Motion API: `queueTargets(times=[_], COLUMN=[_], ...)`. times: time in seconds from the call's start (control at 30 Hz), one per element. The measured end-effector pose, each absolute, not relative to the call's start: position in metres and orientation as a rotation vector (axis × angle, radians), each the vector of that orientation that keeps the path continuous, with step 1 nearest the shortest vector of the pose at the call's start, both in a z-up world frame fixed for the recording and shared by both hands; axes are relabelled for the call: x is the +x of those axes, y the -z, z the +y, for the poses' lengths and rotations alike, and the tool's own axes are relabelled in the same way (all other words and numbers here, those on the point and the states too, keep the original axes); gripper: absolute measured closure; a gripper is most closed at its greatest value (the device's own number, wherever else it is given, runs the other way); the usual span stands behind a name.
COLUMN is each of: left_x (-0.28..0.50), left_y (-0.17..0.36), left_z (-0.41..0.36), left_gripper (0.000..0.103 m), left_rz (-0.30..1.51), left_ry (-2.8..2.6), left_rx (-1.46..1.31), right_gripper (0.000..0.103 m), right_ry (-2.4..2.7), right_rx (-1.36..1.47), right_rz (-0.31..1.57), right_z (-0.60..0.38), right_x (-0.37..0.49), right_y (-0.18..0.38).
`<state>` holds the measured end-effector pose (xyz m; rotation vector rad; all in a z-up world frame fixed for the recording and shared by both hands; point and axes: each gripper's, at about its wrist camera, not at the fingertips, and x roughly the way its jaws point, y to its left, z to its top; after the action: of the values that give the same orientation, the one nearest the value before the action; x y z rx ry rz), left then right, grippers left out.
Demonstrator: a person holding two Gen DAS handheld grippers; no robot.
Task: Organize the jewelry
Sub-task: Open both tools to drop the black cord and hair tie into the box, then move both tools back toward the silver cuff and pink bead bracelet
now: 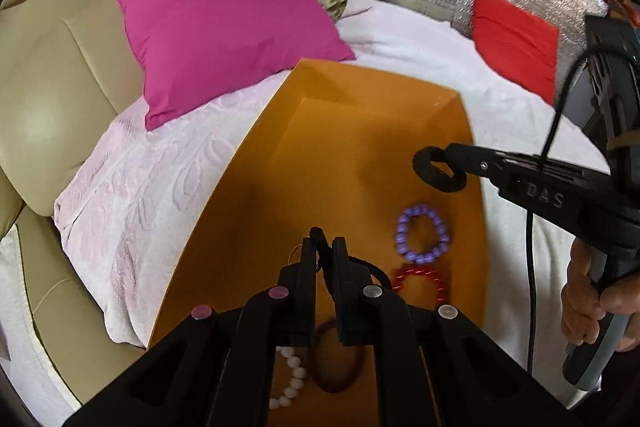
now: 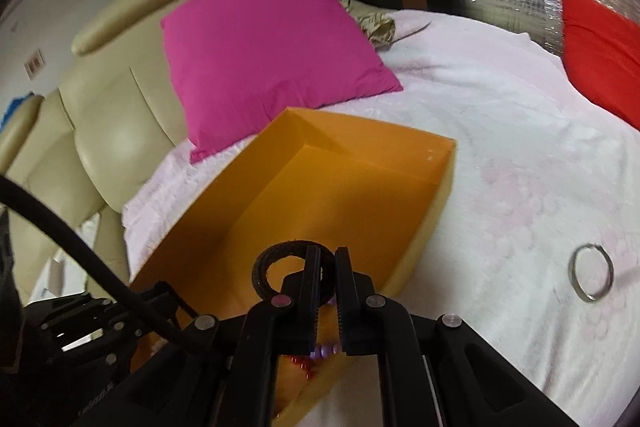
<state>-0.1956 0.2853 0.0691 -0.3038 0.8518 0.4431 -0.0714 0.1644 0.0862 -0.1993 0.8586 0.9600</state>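
An open orange box (image 1: 248, 163) lies on a pale blanket. On its floor are a purple bead bracelet (image 1: 420, 233), a red bead bracelet (image 1: 422, 281), a white bead bracelet (image 1: 294, 373) and a brown band (image 1: 336, 361). My left gripper (image 1: 324, 247) hangs over the near end of the box, shut on a thin black band (image 1: 318, 233) that loops out to its right. From the right, my right gripper (image 1: 452, 153) reaches over the box wall, shut on a thick black ring (image 1: 438, 169). The same black ring (image 2: 276, 267) shows in the right wrist view, pinched by my right gripper (image 2: 328, 259) above the orange box (image 2: 400, 147).
A silver bangle (image 2: 591, 273) lies on the blanket (image 2: 500, 131) to the right of the box. A magenta cushion (image 1: 224, 19) leans on the cream sofa (image 1: 52, 75) behind the box. A red cushion (image 1: 516, 35) stands far right. A hand (image 1: 588, 307) holds the right gripper's handle.
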Motion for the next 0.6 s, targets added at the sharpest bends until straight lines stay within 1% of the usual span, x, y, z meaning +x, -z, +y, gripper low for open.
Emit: queueTargets(times=[0.07, 0.13, 0.3, 0.37, 0.43, 0.47, 0.5, 0.57, 0.6], left_x=[-0.194, -0.191, -0.188, -0.188, -0.189, -0.191, -0.190, -0.190, -0.189], left_y=[-0.063, -0.058, -0.052, -0.053, -0.058, -0.062, -0.064, -0.071, -0.073], left_z=[0.290, 0.293, 0.298, 0.297, 0.294, 0.291, 0.290, 0.281, 0.278], left_gripper=[0.095, 0.095, 0.094, 0.084, 0.054, 0.049, 0.046, 0.045, 0.043], left_rz=[0.872, 0.887, 0.918, 0.926, 0.912, 0.899, 0.891, 0.877, 0.875], left_ry=[-0.453, -0.467, -0.500, -0.517, -0.534, -0.548, -0.554, -0.554, -0.554], left_rx=[-0.309, -0.316, -0.313, -0.298, -0.280, -0.266, -0.259, -0.234, -0.226], right_gripper=[0.095, 0.092, 0.092, 0.089, 0.089, 0.090, 0.089, 0.089, 0.089], right_ry=[-0.949, -0.953, -0.946, -0.943, -0.949, -0.946, -0.941, -0.933, -0.925], right_rx=[-0.224, -0.225, -0.182, -0.135, -0.094, -0.082, -0.067, -0.032, -0.012], right_rz=[0.870, 0.882, 0.900, 0.910, 0.891, 0.878, 0.867, 0.848, 0.836], right_z=[0.175, 0.184, 0.193, 0.188, 0.178, 0.174, 0.168, 0.151, 0.141], right_x=[-0.069, -0.067, -0.058, -0.054, -0.051, -0.051, -0.050, -0.046, -0.044], right_y=[-0.081, -0.078, -0.077, -0.076, -0.080, -0.082, -0.085, -0.092, -0.097])
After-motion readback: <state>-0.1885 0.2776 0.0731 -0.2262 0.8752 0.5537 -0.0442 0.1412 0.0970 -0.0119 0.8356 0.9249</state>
